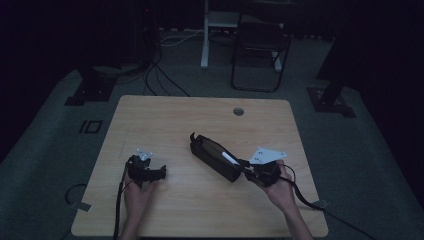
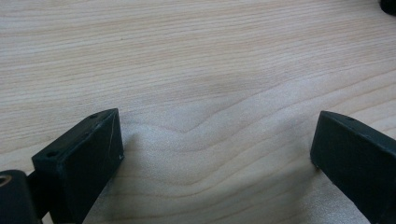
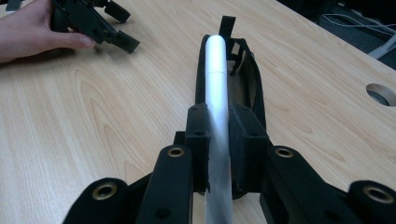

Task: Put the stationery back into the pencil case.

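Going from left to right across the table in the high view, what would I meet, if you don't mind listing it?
Left gripper, jaws open over bare wood → black pencil case, lying open → white pen → right gripper, shut on the pen → its grey three-cornered plate.

A round hole (image 1: 238,111) is cut near the table's (image 1: 165,115) far edge; beyond it a chair (image 1: 260,47) and cables (image 1: 160,75) are seen.

White pen (image 3: 217,93); black case (image 1: 215,156); light wood-grain table (image 1: 200,115).
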Demonstrator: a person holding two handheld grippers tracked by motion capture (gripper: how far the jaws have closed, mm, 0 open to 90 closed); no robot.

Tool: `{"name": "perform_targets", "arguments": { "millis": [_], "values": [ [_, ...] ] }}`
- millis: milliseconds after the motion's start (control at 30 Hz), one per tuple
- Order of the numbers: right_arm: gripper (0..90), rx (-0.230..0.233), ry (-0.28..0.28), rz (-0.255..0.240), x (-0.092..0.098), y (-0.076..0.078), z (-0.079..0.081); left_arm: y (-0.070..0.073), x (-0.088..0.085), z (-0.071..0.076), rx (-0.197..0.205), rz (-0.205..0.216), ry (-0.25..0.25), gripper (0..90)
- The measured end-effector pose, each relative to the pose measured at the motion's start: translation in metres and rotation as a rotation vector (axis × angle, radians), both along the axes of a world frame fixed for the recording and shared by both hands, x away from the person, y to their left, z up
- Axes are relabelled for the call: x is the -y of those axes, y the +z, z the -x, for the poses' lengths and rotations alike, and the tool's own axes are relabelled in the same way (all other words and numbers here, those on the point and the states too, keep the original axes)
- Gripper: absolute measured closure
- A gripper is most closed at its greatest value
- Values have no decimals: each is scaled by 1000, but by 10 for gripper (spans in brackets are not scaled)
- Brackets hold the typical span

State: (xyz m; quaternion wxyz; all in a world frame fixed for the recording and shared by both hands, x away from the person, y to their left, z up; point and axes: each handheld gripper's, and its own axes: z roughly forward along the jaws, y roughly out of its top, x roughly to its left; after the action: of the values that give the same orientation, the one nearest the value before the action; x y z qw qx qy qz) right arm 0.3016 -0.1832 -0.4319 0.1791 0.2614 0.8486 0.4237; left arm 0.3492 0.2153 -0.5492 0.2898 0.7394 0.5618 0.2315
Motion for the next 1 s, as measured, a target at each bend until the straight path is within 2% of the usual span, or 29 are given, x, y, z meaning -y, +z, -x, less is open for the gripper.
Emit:
{"name": "perform_targets", "arguments": {
  "millis": [500, 1000],
  "values": [
    [789, 10, 4, -1, -6, 6, -7, 0, 0, 0, -1, -1, -1, 28],
    [789, -3, 6, -14, -8, 7, -15, 0, 0, 0, -1, -1, -1, 28]
  ]
}}
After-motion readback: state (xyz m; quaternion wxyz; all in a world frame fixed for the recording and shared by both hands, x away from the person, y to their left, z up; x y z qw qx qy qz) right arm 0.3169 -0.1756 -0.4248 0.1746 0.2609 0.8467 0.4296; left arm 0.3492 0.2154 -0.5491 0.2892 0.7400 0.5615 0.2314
